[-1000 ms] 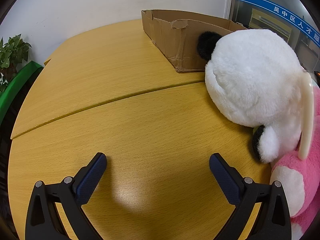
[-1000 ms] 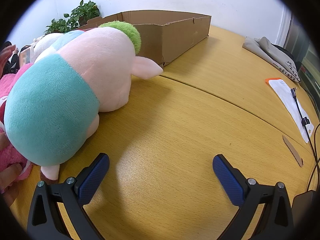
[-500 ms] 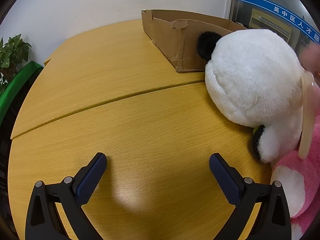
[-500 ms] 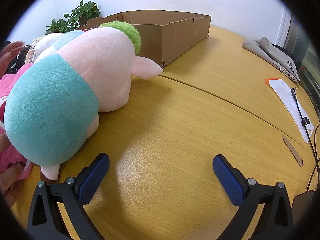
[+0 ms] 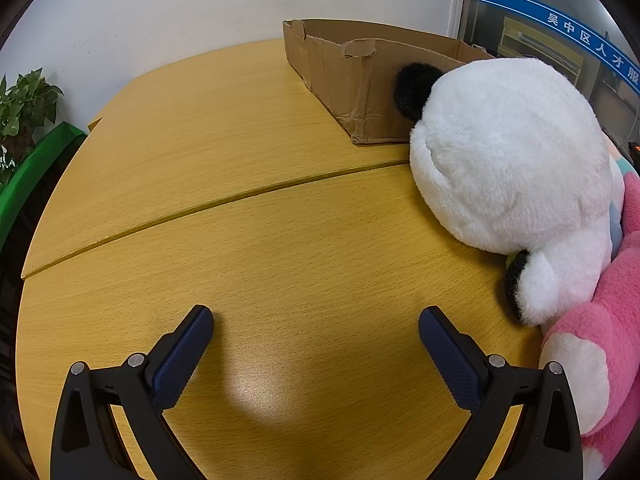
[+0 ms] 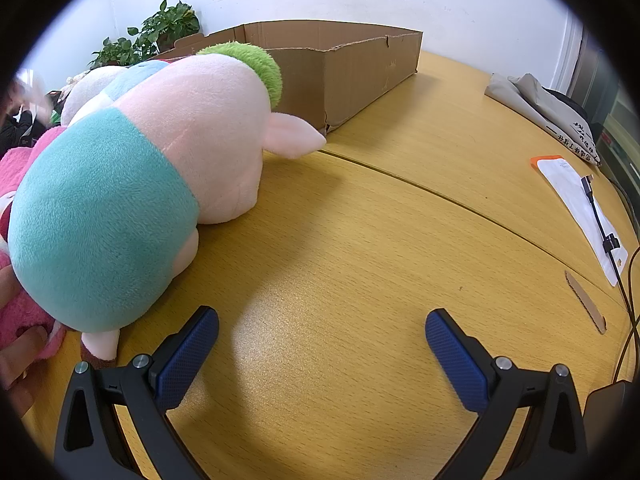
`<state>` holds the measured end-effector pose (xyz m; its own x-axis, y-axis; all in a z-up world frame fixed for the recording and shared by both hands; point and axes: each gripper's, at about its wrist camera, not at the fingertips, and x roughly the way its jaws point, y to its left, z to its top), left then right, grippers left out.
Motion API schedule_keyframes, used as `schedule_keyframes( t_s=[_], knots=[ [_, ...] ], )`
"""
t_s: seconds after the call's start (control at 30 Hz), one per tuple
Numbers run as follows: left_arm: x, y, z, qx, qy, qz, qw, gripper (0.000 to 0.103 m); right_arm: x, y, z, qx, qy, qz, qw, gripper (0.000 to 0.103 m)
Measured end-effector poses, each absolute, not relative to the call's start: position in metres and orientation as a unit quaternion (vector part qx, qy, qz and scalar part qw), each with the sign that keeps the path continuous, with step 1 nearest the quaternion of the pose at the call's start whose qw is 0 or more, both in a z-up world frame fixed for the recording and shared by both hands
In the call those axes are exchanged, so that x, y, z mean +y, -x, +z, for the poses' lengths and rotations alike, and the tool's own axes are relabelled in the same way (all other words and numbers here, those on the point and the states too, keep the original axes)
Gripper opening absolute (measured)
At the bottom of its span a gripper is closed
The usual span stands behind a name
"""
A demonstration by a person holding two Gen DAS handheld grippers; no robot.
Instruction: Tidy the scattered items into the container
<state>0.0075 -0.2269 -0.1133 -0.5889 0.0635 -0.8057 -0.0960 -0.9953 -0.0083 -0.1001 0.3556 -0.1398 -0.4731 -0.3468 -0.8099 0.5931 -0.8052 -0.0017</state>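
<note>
A white panda plush (image 5: pixel 508 160) lies on the wooden table at the right of the left wrist view, against a pink plush (image 5: pixel 600 340). Behind it stands an open cardboard box (image 5: pixel 360 80). My left gripper (image 5: pixel 316 332) is open and empty over bare table, left of the plushes. In the right wrist view a pale pink plush with a teal band and green tuft (image 6: pixel 160 184) lies at the left, in front of the box (image 6: pixel 352 68), with the pink plush (image 6: pixel 20 312) beside it. My right gripper (image 6: pixel 322 332) is open and empty, to its right.
A potted plant (image 5: pixel 24 108) and green edge are off the table's left. A grey bag (image 6: pixel 548 108), a white paper with a cable (image 6: pixel 580 216) and a cardboard strip (image 6: pixel 586 308) lie at the right. A person's hand (image 6: pixel 16 356) rests by the pink plush.
Both grippers have stayed still and open. A blurred hand at the far edge of both views has moved away; the plushes have not shifted.
</note>
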Motion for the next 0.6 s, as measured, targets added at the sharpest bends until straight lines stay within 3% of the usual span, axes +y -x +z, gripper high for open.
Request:
schedule_keyframes(
  t_s=[0.6],
  knots=[
    [-0.2295,-0.0023,-0.1114,0.020,0.452,0.891,0.045,0.103,0.3560,0.1006,-0.1406,0.143,-0.431,-0.846,0.278,0.103]
  ],
)
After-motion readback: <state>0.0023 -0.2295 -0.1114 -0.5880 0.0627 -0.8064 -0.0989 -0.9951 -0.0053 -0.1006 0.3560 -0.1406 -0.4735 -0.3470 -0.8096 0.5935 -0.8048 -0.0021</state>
